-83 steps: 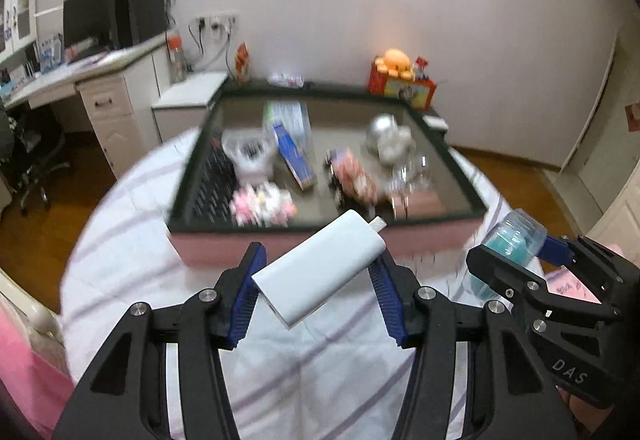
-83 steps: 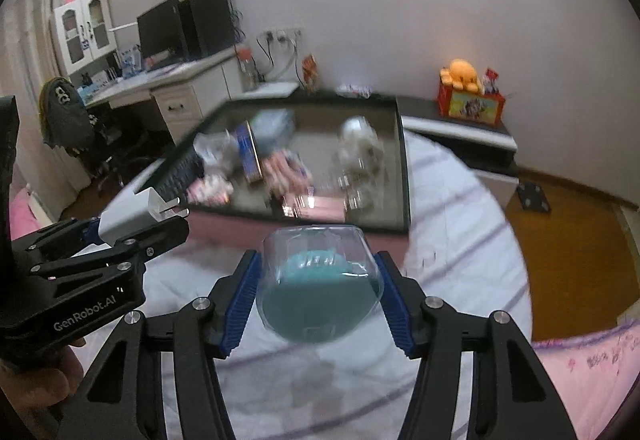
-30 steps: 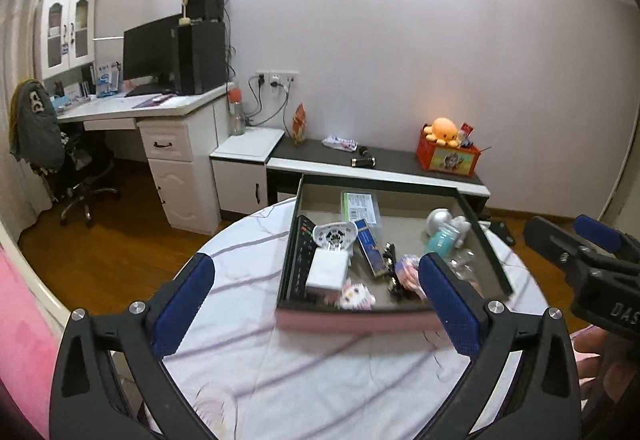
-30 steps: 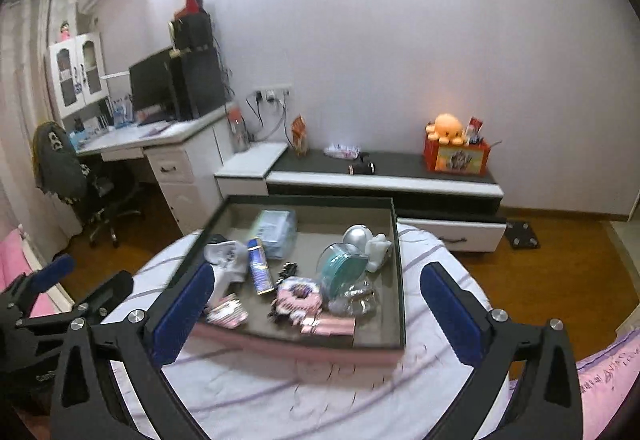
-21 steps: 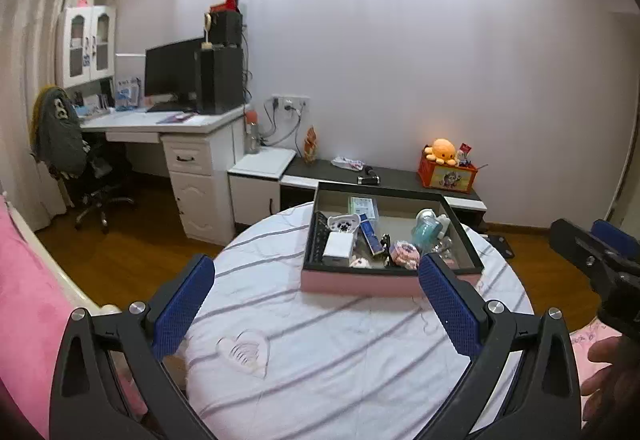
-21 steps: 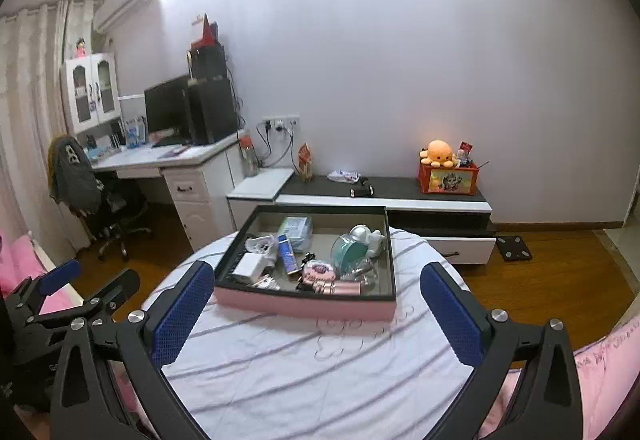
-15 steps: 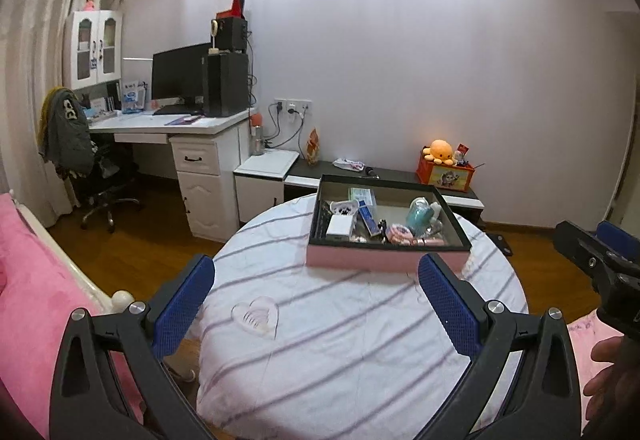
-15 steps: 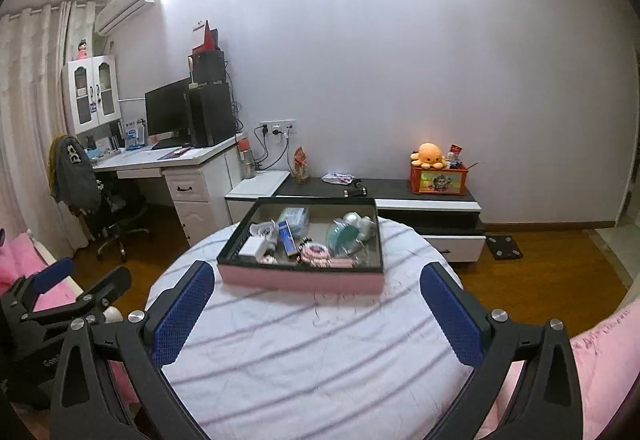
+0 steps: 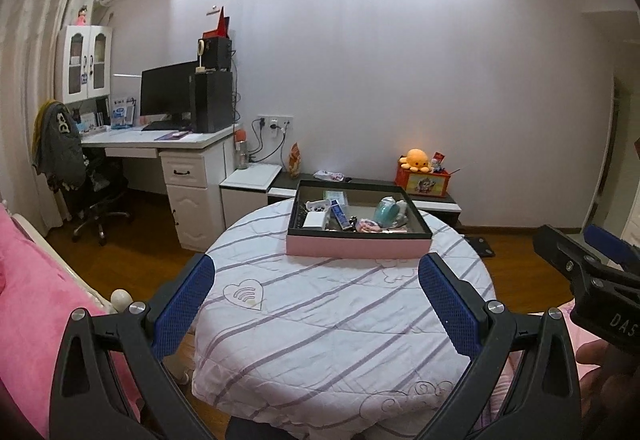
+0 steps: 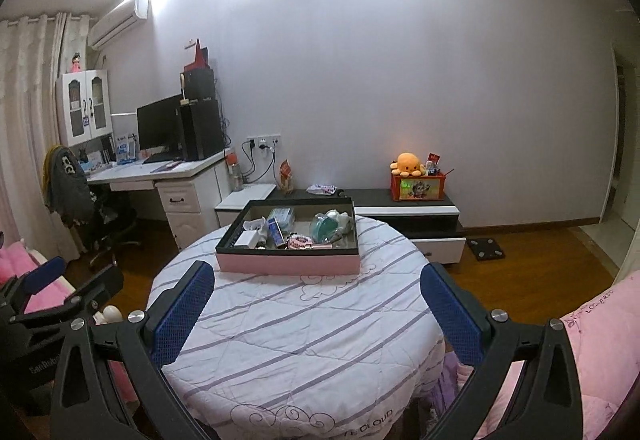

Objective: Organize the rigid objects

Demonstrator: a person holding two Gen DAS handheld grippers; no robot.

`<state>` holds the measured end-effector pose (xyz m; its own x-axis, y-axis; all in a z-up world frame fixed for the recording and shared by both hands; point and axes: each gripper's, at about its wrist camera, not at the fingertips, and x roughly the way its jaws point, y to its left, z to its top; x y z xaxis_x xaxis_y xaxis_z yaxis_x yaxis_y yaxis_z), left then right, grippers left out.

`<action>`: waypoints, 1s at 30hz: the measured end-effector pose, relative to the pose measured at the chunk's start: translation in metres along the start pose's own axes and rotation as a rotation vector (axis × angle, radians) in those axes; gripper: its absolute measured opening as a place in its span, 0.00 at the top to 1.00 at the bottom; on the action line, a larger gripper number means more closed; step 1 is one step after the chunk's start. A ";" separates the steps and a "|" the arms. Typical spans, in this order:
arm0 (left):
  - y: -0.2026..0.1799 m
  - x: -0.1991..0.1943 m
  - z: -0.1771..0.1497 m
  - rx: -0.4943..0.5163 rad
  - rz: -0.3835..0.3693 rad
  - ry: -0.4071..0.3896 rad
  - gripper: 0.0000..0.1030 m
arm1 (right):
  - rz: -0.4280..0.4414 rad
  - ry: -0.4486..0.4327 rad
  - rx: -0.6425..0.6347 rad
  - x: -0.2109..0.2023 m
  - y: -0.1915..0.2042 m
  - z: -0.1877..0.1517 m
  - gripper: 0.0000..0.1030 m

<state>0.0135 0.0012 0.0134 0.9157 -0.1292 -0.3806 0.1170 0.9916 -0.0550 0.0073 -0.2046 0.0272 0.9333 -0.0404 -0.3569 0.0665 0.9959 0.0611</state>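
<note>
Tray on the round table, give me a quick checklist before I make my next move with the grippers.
1. Left gripper empty, jaws wide: ok.
2. Right gripper empty, jaws wide: ok.
3. White box inside the tray: ok.
4. Teal container inside the tray: ok.
5. Tablecloth in front of the tray free of loose items: ok.
6. Anything left to sort elsewhere, out of view: cannot tell.

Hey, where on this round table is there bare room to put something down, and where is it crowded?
Bare cloth on the table from the tray's pink front wall to the near edge, plus strips left and right of it. The tray's front half is crowded; its back right corner looks barer.
</note>
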 end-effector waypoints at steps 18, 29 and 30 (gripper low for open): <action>-0.009 -0.015 -0.001 0.012 -0.008 -0.018 0.00 | -0.001 -0.014 0.005 -0.012 -0.002 -0.001 0.00; -0.009 -0.014 -0.001 0.011 -0.011 -0.013 0.00 | -0.001 -0.009 0.007 -0.011 -0.001 -0.001 0.00; -0.009 -0.014 -0.001 0.011 -0.011 -0.011 0.00 | -0.001 -0.008 0.007 -0.011 -0.001 -0.001 0.00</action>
<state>-0.0010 -0.0057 0.0181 0.9186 -0.1403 -0.3695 0.1317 0.9901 -0.0486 -0.0030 -0.2050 0.0299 0.9360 -0.0422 -0.3495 0.0700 0.9953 0.0672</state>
